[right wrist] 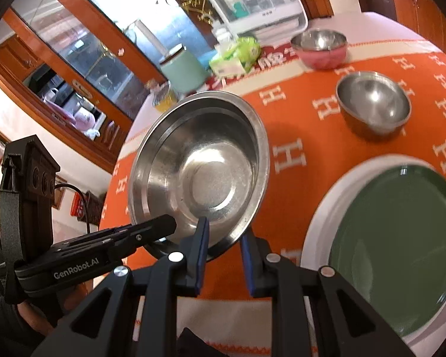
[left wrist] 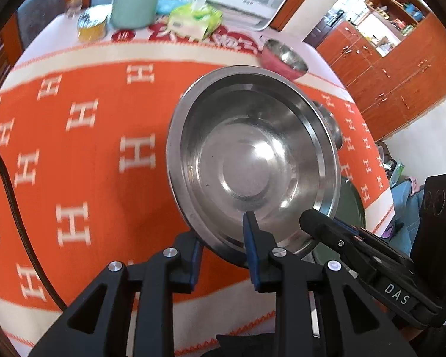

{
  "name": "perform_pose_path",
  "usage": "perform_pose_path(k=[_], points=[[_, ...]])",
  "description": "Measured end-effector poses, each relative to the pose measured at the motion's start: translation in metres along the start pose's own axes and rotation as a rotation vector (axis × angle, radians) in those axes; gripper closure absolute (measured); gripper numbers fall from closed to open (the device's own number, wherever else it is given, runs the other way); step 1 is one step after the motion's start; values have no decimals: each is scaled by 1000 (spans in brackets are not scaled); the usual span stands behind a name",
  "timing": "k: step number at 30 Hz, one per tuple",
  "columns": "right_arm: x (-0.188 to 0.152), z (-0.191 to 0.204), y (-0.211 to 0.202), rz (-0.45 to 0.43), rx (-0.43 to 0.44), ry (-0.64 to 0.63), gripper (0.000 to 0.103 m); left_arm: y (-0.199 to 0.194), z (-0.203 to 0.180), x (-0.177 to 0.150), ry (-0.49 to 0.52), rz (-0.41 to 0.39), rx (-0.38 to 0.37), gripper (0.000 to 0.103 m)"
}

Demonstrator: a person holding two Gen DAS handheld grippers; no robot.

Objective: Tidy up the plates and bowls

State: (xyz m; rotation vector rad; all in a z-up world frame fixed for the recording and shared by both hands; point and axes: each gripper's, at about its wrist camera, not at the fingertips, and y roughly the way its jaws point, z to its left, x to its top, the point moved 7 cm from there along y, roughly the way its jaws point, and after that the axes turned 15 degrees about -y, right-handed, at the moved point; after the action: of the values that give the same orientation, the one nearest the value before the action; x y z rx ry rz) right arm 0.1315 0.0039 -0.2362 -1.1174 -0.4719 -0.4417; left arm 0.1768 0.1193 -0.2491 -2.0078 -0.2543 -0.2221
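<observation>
Left gripper pinches the near rim of the steel dish, held tilted above the orange cloth; keep that pinch firm. Right gripper clamps the same rim, so level the dish onto the green plate.

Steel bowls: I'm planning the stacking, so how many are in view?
3: a wide one held by both grippers, a small one on the cloth, a pink-sided one beyond. Others may be hidden.

Glossy steel dish – woven cloth
</observation>
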Motion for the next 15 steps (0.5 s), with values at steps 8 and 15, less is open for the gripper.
perform_pose_path(k=[8, 15], points=[[-34, 3, 11, 105, 31, 4, 83, 16, 23, -35, -65, 71, 21, 79], [-53, 3, 10, 157, 40, -21, 83, 25, 34, -60, -92, 123, 28, 78]])
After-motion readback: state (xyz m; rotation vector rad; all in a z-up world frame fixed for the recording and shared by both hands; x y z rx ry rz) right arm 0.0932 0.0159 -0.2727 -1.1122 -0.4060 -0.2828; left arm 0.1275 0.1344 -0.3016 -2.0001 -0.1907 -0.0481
